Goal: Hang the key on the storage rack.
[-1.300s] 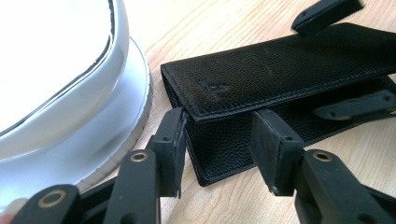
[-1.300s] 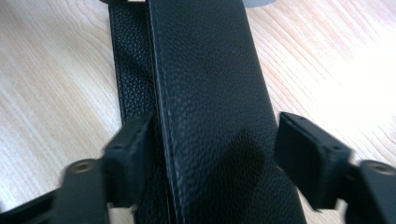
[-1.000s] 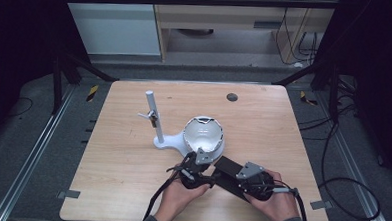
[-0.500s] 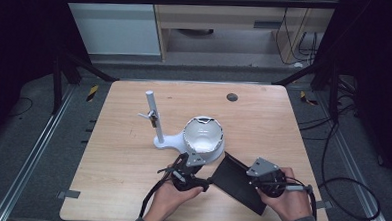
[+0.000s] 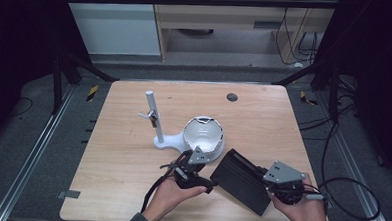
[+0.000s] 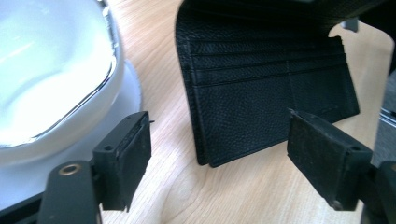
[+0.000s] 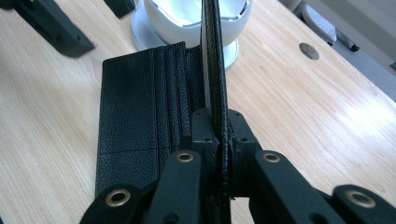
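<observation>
Wallet [image 5: 242,180]: black, long, open; one half flat on the bench [image 5: 263,118] with card slots up, other flap lifted on edge, just in front of the white bowl-shaped lamp [image 5: 204,136].
Right gripper [image 7: 215,126]: clamped tight on the raised flap, near its end edge, in the right gripper view.
Left gripper [image 6: 224,154]: jaws just opened wide, nothing pinched; lower half of the wallet lying between and beyond them, untouched.
Risk, slip: grip only on a thin strip of leather; a quick pull could drag the flap out of the pads.
Risk, drag: lower half now unheld; lifting further could haul the whole wallet across the bench instead of opening it.
Risk, knock: lamp base close behind the wallet and beside the left jaw; a sideways swing could bump it or the slim white post [image 5: 153,116] on its base.
Risk, crease: flap bent hard at the fold if pulled back too far.
</observation>
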Action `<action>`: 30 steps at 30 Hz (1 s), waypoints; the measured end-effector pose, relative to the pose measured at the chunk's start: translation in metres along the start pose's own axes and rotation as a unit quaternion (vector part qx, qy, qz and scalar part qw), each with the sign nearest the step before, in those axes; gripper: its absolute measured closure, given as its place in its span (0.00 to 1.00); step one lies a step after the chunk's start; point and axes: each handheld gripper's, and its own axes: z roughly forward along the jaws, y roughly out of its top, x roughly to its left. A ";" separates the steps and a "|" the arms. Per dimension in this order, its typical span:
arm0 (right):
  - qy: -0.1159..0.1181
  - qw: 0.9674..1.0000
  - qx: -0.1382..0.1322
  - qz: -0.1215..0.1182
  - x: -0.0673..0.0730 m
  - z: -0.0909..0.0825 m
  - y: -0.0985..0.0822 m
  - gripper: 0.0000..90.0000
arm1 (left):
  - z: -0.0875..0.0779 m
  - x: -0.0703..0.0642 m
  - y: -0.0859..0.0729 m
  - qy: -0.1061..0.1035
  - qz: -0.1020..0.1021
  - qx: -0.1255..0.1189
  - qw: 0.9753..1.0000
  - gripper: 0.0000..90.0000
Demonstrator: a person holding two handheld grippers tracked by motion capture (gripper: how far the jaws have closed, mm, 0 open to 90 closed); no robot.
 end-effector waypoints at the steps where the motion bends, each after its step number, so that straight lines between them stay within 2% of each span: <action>1: 0.000 1.000 0.000 0.000 0.000 0.000 0.000 0.94 | 0.000 0.000 0.000 0.000 0.000 0.000 1.000 0.24; 7: 0.001 1.000 -0.030 0.003 -0.002 -0.014 0.004 0.94 | 0.002 0.000 0.009 -0.013 -0.004 -0.012 1.000 0.24; 11: 0.004 0.999 -0.048 0.001 -0.002 -0.024 0.010 0.94 | 0.002 0.002 0.017 -0.015 0.005 -0.013 1.000 0.24; 21: 0.007 0.997 -0.080 -0.002 -0.006 -0.040 0.023 0.94 | -0.004 0.010 0.036 -0.025 0.005 -0.028 0.999 0.22; 27: 0.012 0.995 -0.095 -0.003 -0.007 -0.046 0.028 0.94 | -0.004 0.017 0.041 -0.052 -0.008 -0.035 0.998 0.22; 30: 0.015 0.995 -0.099 -0.007 -0.006 -0.046 0.030 0.94 | -0.003 0.020 0.043 -0.067 -0.006 -0.033 0.997 0.22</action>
